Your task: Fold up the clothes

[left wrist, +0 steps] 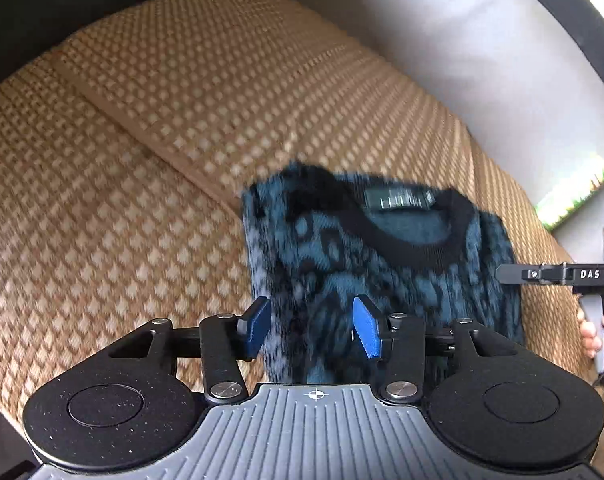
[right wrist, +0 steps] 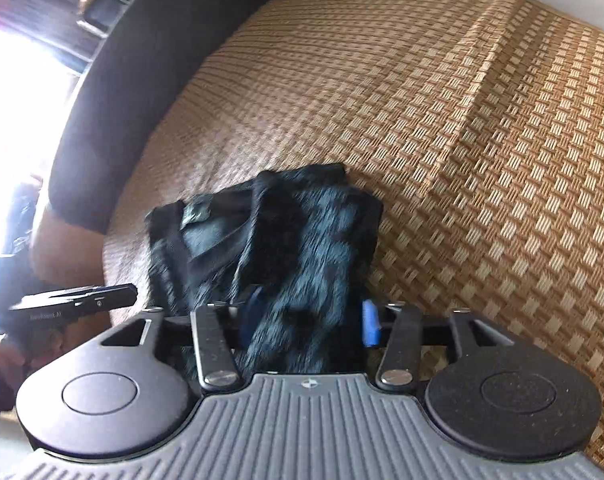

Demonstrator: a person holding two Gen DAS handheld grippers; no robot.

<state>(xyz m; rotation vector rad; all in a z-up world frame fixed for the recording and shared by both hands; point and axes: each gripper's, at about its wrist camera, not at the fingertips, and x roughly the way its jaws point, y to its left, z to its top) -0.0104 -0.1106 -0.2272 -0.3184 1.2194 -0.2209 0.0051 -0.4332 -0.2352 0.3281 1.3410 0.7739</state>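
Note:
A fuzzy blue-and-black patterned sweater with a black collar and a neck label lies folded narrow on a woven tan mat. My left gripper is open, its blue pads either side of the sweater's near edge. In the right wrist view the sweater looks dark and bunched, and my right gripper is open with the cloth lying between its blue pads. Each gripper shows from the side in the other's view, the right one at the sweater's right, the left one at its left.
The woven mat covers a cushioned seat with a raised seam. A dark backrest or frame runs along the far side. A white wall and a green-edged box lie beyond the mat's right edge.

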